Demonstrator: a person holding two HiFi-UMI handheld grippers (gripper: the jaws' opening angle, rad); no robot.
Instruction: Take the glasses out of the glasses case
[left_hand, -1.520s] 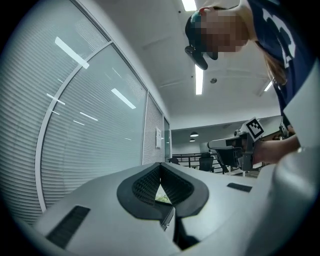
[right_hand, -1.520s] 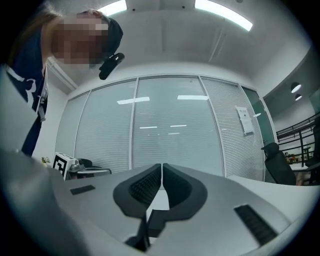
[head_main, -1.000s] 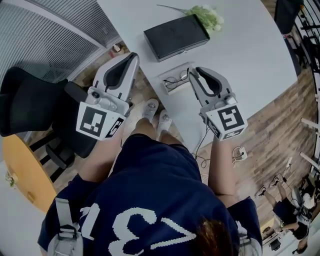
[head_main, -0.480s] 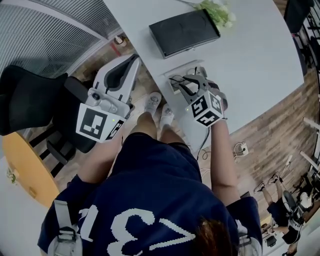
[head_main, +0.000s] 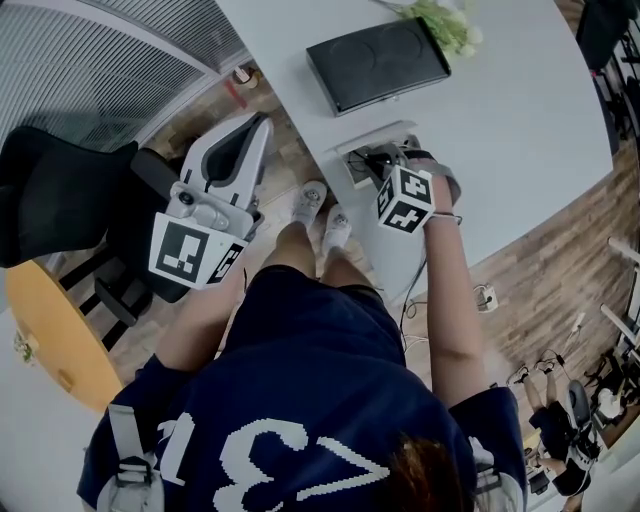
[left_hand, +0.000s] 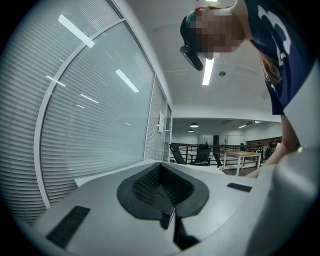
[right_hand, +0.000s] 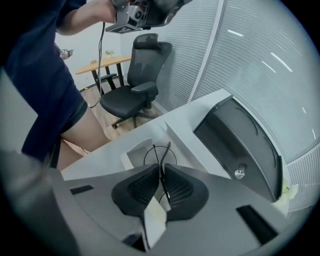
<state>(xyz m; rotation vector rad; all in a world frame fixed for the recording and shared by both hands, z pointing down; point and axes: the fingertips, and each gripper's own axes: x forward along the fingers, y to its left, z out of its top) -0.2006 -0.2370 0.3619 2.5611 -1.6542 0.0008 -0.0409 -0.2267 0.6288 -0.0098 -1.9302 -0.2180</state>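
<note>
The glasses (right_hand: 159, 151), thin and black-framed, lie in an open white case (right_hand: 131, 152) at the near edge of the grey table (head_main: 520, 110). My right gripper (right_hand: 161, 168) points steeply down into the case. Its jaws are closing, with the wire frame of the glasses pinched between the pads. In the head view its marker cube (head_main: 405, 198) covers most of the case (head_main: 352, 155) and the glasses (head_main: 371, 160). My left gripper (head_main: 262, 122) is held level off the table's left side, over the floor, shut and empty. In the left gripper view the left gripper (left_hand: 161, 169) faces window blinds.
A closed black box (head_main: 378, 62) lies further back on the table, with a green plant (head_main: 447, 22) behind it. A black office chair (head_main: 60, 200) stands at the left, by a round wooden table (head_main: 45, 335). The person's legs and shoes (head_main: 322, 212) are under the table edge.
My right gripper has dropped and tipped downward onto the white case. Its jaws have narrowed around the glasses frame. The left gripper has sunk a little.
</note>
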